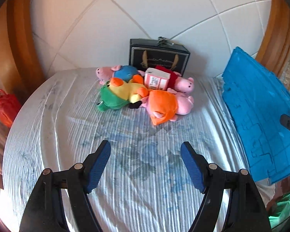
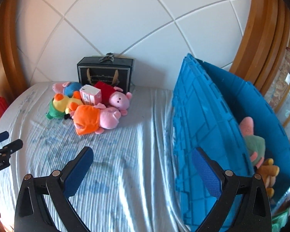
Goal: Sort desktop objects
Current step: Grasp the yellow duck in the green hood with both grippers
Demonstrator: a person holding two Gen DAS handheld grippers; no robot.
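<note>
A heap of plush toys lies at the far side of the bed: an orange-dressed pig [image 1: 164, 106] [image 2: 92, 118], a yellow duck in green [image 1: 118, 94] [image 2: 62, 105], a blue-dressed pig [image 1: 116, 72] [image 2: 67, 88], a red-dressed pig [image 1: 181, 82] [image 2: 116, 96], and a small pink carton [image 1: 157, 79] [image 2: 90, 94] on top. My left gripper [image 1: 146, 166] is open and empty, well short of the heap. My right gripper [image 2: 143, 172] is open and empty beside the blue crate [image 1: 261, 119] [image 2: 206, 127], which holds a green-dressed pig [image 2: 253, 143] and a brown plush [image 2: 268, 172].
A black gift box [image 1: 158, 57] [image 2: 106, 73] stands against the white padded headboard behind the heap. A red bag [image 1: 5, 106] sits off the bed's left edge. The striped bedsheet [image 1: 137, 174] spreads between the grippers and the toys. The crate stands on the right.
</note>
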